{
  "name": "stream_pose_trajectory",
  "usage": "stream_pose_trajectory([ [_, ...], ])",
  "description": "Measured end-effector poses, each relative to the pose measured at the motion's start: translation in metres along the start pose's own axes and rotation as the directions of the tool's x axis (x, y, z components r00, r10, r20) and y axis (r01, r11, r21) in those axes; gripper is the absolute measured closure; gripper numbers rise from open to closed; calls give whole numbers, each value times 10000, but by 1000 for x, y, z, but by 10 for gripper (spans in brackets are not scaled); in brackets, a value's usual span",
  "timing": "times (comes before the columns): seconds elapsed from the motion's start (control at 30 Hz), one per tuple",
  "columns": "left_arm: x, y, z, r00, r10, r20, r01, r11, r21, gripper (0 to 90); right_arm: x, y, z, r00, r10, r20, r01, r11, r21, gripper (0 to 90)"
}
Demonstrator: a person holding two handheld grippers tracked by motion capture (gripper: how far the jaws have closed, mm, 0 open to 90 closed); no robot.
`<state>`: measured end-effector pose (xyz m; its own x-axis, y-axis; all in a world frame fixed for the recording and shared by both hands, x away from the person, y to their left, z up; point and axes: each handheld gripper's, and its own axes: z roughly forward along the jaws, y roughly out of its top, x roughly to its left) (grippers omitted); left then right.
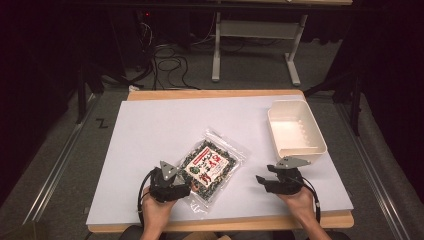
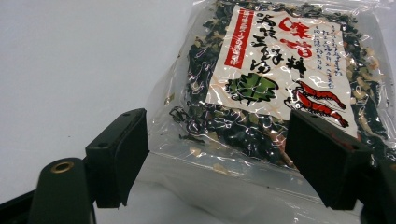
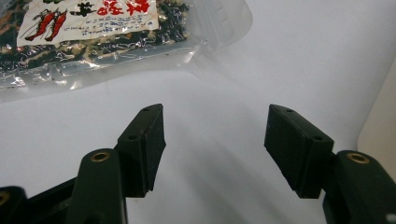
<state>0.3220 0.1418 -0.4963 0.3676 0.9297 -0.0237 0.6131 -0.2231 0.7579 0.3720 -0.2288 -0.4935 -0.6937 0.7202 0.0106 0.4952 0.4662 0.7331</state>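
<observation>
A clear plastic packet of dark dried seaweed (image 1: 210, 167) with a white label, red characters and red shrimp pictures lies flat on the white table top near the front centre. My left gripper (image 1: 176, 181) is at the packet's near left corner, open, its jaws standing either side of the packet's clear bottom edge (image 2: 219, 163). My right gripper (image 1: 264, 181) is open over bare table to the right of the packet, nothing between its jaws (image 3: 215, 140). The packet (image 3: 98, 42) lies ahead and to the left in the right gripper view.
A cream plastic tub (image 1: 296, 131) stands at the right side of the white table top (image 1: 165, 125); its edge (image 3: 380, 121) shows at the right of the right gripper view. Beyond the table are cables and a desk frame on the floor.
</observation>
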Motion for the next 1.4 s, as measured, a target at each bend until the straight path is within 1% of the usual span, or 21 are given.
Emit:
stream_pose_trajectory([
  [0.17, -4, 1, -1, 9999, 146, -79, -148, 9997, -186, 224, 0, -4, 1, 10000, 16, 26, -16, 10000, 0, 398],
  [0.27, -3, 0, -1, 9999, 136, -47, -137, 9999, -92, 224, -1, -4, 1, 10000, 81, 13, -81, 9999, -82, 408],
  [0.33, -2, 0, -1, 10000, 83, -47, -84, 9999, -109, 224, -1, -4, 1, 10000, 29, 25, -28, 9999, -132, 414],
  [0.43, -2, 0, -1, 9999, 106, -35, -106, 9999, -90, 224, 0, -4, 1, 9999, 100, 63, -98, 9995, -302, 392],
  [0.5, -2, 0, -2, 10000, 51, -62, -52, 9999, -165, 224, -1, -3, -1, 9996, 277, 88, -272, 9981, -553, 388],
  [0.57, -1, 0, -3, 10000, 20, -81, -21, 9998, -188, 225, -2, -3, -2, 9991, 301, 294, -280, 9970, -721, 363],
  [0.6, -1, 0, -3, 10000, -3, -82, 2, 9998, -199, 225, -3, -3, -3, 9987, 430, 278, -407, 9960, -795, 365],
  [0.63, -1, 0, -3, 10000, -9, -81, 7, 9998, -209, 225, -5, -3, -3, 9981, 601, 142, -588, 9951, -791, 366],
  [0.7, -2, 0, -2, 9999, 65, -100, -67, 9998, -169, 225, -9, -4, -3, 9955, 939, -127, -945, 9940, -558, 374],
  [0.77, -2, 0, -3, 9999, 120, -97, -122, 9998, -132, 225, -11, -3, -3, 9951, 977, -159, -980, 9950, -176, 413],
  [0.8, -2, 0, -3, 9999, 107, -93, -108, 9998, -145, 225, -12, -3, -3, 9958, 913, -100, -914, 9957, -137, 417],
  [0.83, -2, 0, -2, 9999, 101, -88, -102, 9999, -139, 225, -11, -2, -3, 9950, 994, -129, -996, 9948, -193, 416],
  [0.9, -1, 0, -2, 9999, 75, -82, -75, 10000, -63, 225, -11, -1, -5, 9914, 1233, -437, -1247, 9916, -330, 408],
  [0.97, 0, 0, -2, 10000, 12, -62, -13, 10000, -91, 225, -10, 0, -4, 9930, 1149, -256, -1158, 9927, -332, 395],
  [1.03, -1, 0, -1, 10000, 55, -62, -55, 10000, -34, 225, -10, 0, -1, 9942, 1048, -253, -1048, 9945, -22, 380],
  [1.13, -1, 0, -1, 9999, 113, -35, -113, 9999, 25, 224, -9, 3, 2, 9952, 949, -237, -946, 9954, 127, 341],
  [1.17, -1, 0, -1, 9999, 114, -39, -114, 9999, 30, 224, -9, 5, 2, 9954, 915, -299, -913, 9958, 97, 317],
  [1.23, -1, 0, -1, 10000, 88, -39, -88, 10000, 39, 224, -8, 9, 1, 9930, 992, -638, -995, 9950, -20, 297],
  [1.27, 0, 0, -1, 10000, 86, -39, -86, 9999, 52, 224, -8, 11, 2, 9936, 901, -676, -908, 9958, -71, 295],
  [1.33, -1, 0, 0, 9999, 109, -58, -109, 9999, 56, 223, -7, 16, 4, 9945, 804, -677, -802, 9968, 45, 296],
  [1.4, -2, 0, 0, 9999, 163, -52, -162, 9998, 62, 222, -8, 20, 7, 9932, 950, -669, -949, 9955, 48, 306],
])
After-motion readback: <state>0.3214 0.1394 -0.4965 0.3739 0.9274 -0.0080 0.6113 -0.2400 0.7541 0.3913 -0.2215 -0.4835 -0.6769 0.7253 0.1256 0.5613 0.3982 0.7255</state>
